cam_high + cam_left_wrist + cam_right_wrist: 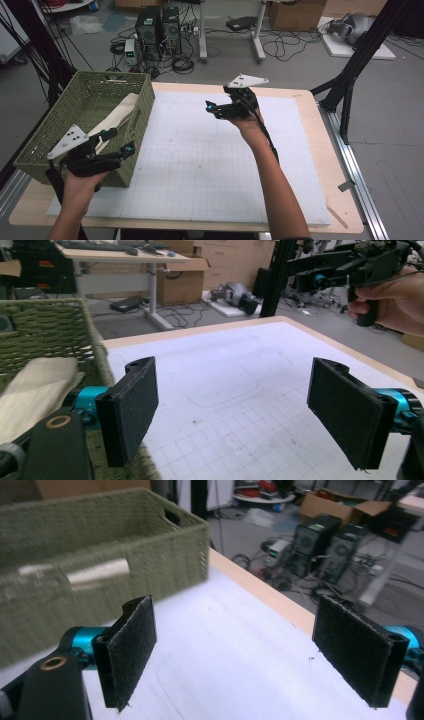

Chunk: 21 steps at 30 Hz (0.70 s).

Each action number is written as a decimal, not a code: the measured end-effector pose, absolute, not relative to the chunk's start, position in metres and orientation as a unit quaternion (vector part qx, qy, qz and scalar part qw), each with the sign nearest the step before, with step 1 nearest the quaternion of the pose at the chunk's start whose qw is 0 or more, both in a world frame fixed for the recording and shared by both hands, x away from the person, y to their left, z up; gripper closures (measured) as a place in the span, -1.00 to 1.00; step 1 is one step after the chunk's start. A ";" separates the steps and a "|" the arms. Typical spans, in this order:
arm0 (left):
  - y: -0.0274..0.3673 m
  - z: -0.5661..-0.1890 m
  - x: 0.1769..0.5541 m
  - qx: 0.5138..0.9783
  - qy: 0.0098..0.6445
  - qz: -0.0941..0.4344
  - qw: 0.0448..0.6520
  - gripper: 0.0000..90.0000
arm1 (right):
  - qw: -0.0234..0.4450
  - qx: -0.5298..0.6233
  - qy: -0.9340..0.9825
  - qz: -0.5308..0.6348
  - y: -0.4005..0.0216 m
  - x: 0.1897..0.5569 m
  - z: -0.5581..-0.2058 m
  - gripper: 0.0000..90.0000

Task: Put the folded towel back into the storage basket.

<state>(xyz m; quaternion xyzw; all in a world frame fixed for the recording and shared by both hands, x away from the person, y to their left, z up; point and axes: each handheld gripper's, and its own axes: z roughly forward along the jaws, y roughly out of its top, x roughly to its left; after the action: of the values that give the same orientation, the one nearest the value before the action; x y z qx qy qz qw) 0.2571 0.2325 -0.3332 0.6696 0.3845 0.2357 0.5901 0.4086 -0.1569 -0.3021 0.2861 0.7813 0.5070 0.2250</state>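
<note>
Tools open nr basket

Overhead plus two low close views, basket shared

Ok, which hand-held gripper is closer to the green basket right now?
Left. The left hand-held gripper sits at the green basket, over its near right corner beside the folded cloth. The right hand-held gripper is raised over the white mat, well off to the basket's right.
</note>
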 end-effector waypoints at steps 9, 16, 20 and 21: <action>0.210 -0.336 0.266 0.686 0.345 0.218 0.602 -0.53 | 0.248 0.320 0.764 0.502 -0.208 0.373 -0.319 -0.63; 0.192 -0.339 0.273 0.698 0.322 0.204 0.606 -0.53 | 0.264 0.336 0.760 0.489 -0.237 0.349 -0.333 -0.63; 0.183 -0.342 0.277 0.699 0.312 0.196 0.613 -0.53 | 0.272 0.346 0.757 0.483 -0.249 0.336 -0.341 -0.63; 0.180 -0.344 0.277 0.701 0.309 0.196 0.613 -0.54 | 0.272 0.351 0.756 0.481 -0.252 0.333 -0.343 -0.63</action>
<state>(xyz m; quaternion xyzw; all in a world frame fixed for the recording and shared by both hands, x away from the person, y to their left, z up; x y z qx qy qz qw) 0.2775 0.1805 -0.3436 0.7006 0.3086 0.1957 0.6129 0.3328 -0.2518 -0.3429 0.3513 0.7559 0.4809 0.2719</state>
